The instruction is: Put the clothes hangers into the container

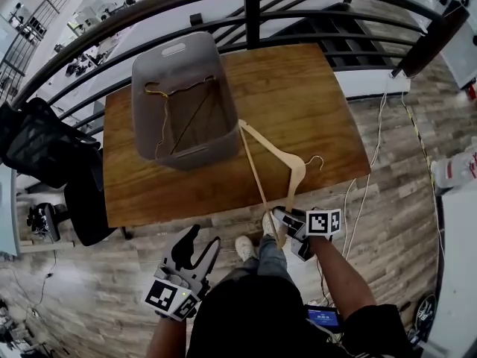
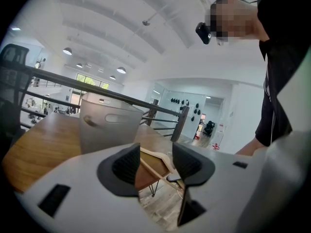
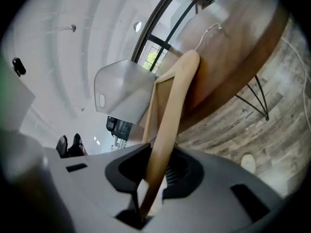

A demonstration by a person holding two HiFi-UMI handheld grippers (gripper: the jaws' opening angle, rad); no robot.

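The right gripper's (image 1: 278, 219) jaws are clamping one end of the pale wooden clothes hanger (image 1: 274, 151), whose far tip is meeting the grey plastic container's (image 1: 149, 67) rim on the brown wooden tabletop (image 1: 302, 95). The left gripper's (image 2: 154, 165) jaws are standing apart, empty.

Pale wooden hanger (image 1: 295, 177), translucent grey container (image 1: 149, 73), brown wood-grain table (image 1: 298, 95).

I am on an upper gallery of an open office hall — black railing (image 1: 252, 17) before me, desks (image 1: 93, 17) below it, an office chair (image 1: 45, 148) at my left.
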